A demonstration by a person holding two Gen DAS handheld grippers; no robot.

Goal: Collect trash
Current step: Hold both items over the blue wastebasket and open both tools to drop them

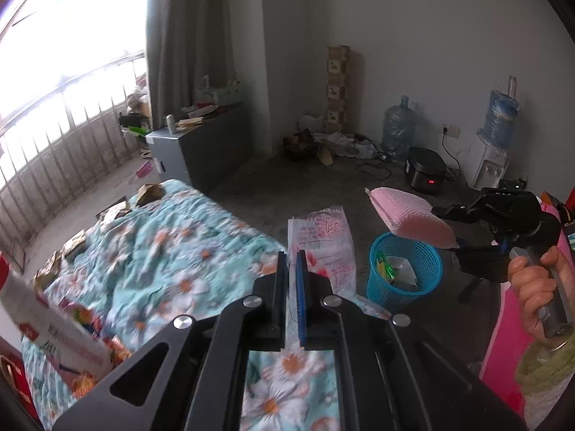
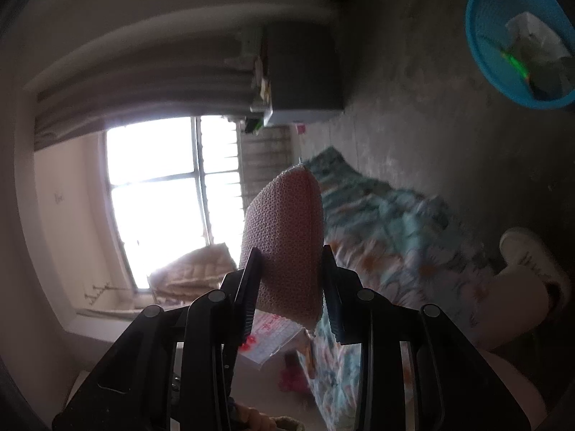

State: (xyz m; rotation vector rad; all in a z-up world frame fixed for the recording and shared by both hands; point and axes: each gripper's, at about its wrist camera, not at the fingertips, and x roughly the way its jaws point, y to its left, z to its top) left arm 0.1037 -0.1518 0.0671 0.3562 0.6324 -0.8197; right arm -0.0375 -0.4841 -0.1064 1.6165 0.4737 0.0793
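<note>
Left gripper (image 1: 293, 256) pinching printed plastic bag (image 1: 323, 240) | right gripper (image 2: 293, 251) clamps pink foam net (image 2: 284, 222), seemingly above basket (image 1: 427, 251)

Black tongs (image 1: 294, 269) with silver rivets, blue-edged pads (image 1: 301, 287); pale green knit cuff (image 1: 546, 370).

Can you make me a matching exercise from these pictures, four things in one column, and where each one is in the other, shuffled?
Things
1. pink foam net
2. printed plastic bag
3. blue basket
4. floral quilt

Places
A. standing on the floor with scraps inside
B. clamped in the right gripper
C. spread over the bed
D. pinched in the left gripper

Pairs: 1-B, 2-D, 3-A, 4-C
</note>
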